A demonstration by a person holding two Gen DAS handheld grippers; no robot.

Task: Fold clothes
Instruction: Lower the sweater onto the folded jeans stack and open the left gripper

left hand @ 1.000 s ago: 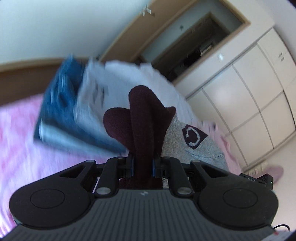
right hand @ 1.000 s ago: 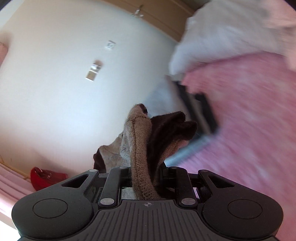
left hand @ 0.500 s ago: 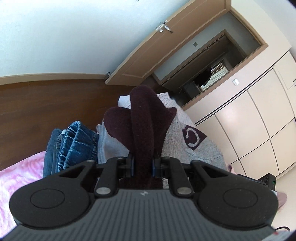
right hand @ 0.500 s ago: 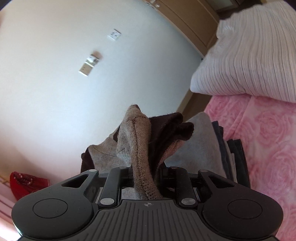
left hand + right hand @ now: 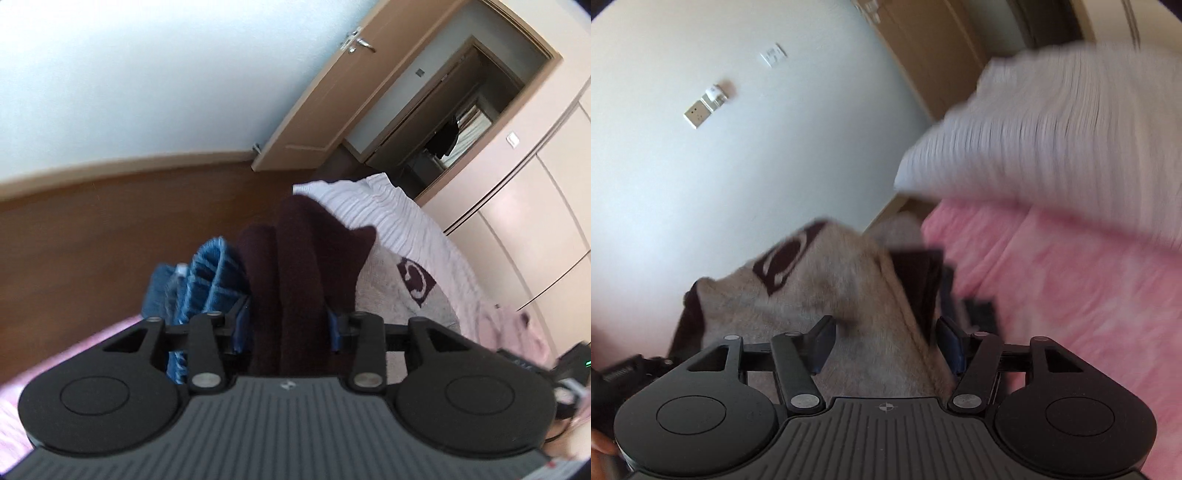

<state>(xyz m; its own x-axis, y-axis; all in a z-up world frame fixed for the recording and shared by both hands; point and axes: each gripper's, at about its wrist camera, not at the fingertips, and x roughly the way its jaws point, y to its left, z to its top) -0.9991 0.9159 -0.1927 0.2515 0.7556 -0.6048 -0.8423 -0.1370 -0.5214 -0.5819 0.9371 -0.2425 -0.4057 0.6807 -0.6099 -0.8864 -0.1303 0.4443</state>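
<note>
A grey sweater (image 5: 391, 288) with maroon sleeves and a maroon emblem lies on a pile of folded clothes on the bed. In the left wrist view a maroon sleeve fold (image 5: 295, 266) stands up between the fingers of my left gripper (image 5: 287, 328). Its jaws are opening and the pads sit just off the cloth. In the right wrist view the grey sweater (image 5: 812, 291) lies spread between the fingers of my right gripper (image 5: 886, 343). Those jaws are opening too, with clear gaps at both pads.
Folded blue jeans (image 5: 207, 280) sit left of the sweater against the wooden headboard (image 5: 110, 229). A white ribbed pillow (image 5: 1052, 129) lies on the pink bedspread (image 5: 1071, 295), with dark folded clothes (image 5: 919, 273) under the sweater's edge. A door and wardrobe (image 5: 535, 221) stand beyond.
Both grippers came down toward the pile with the sweater, then their jaws spread apart. The bunched cloth in the right gripper has dropped flat. The maroon fold still stands between the left fingers.
</note>
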